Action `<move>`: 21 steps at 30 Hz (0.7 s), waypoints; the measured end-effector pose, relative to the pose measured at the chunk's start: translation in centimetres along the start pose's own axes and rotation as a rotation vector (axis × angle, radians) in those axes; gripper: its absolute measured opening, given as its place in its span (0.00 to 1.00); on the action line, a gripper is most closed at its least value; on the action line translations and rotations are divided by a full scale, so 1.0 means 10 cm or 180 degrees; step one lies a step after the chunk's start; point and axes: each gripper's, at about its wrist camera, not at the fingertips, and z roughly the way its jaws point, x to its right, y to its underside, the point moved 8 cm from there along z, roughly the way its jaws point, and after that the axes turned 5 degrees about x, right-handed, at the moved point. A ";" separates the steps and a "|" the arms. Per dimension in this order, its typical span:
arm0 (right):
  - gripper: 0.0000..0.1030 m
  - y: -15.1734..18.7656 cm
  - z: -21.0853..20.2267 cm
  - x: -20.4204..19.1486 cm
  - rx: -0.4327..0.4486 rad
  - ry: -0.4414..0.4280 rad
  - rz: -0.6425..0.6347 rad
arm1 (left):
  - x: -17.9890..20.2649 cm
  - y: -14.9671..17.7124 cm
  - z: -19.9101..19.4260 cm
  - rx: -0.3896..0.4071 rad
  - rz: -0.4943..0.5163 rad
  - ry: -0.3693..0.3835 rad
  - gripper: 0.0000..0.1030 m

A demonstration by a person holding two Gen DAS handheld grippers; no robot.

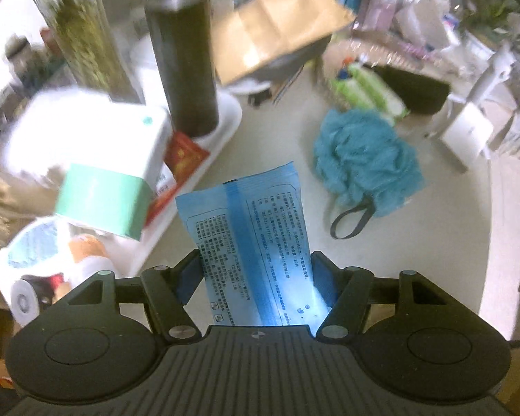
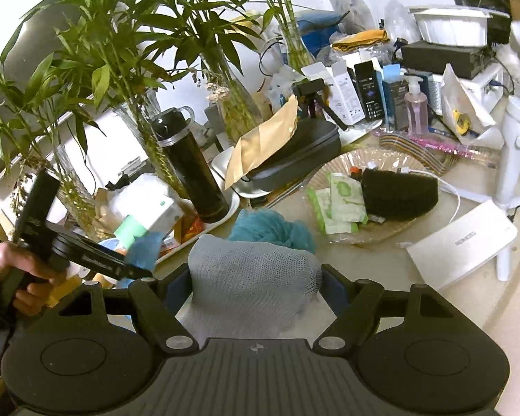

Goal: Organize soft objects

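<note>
Two grips at once: each gripper carried one soft thing above the cluttered table (image 1: 277,145).
Left gripper (image 1: 254,270): jaws clamped on the lower part of a blue wipes packet (image 1: 246,228), which stood up between the fingers with its printed back toward the camera.
Packet, handling: looked light, flat and limp, with slick film; it would likely bend over above the fingers and could slide if pinched only at the seam. A hold low across the full body seemed safest.
Beyond the left fingers: a teal bath pouf (image 1: 364,159) lay on the table, ahead and to the right, well apart from the tips, its dark loop (image 1: 352,220) trailing toward them.
Pouf, handling: airy and springy, judged almost weightless; the loop or a deep bite into the mesh would hold.
Right gripper (image 2: 251,282): jaws closed on a grey mesh bundle (image 2: 246,287) that bulged up between the fingers.
Bundle, handling: soft, squashable, grippy weave; unlikely to slip, though loose folds might snag.
Ahead right of the right fingers: a shallow woven basket (image 2: 388,228) holding green packets (image 2: 343,201), probably the place for soft things.
</note>
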 end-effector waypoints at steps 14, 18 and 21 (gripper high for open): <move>0.77 -0.05 -0.46 -0.44 -0.0120 0.0019 -0.0275 | 0.27 0.11 -1.10 0.0618 0.0232 0.0125 0.63; 0.77 -0.04 -0.58 -0.59 -0.0211 -0.0016 -0.0304 | 0.33 0.21 -1.31 0.0648 0.0261 0.0159 0.63; 0.77 -0.01 -0.67 -0.71 -0.0306 -0.0059 -0.0315 | 0.39 0.30 -1.45 0.0657 0.0281 0.0217 0.63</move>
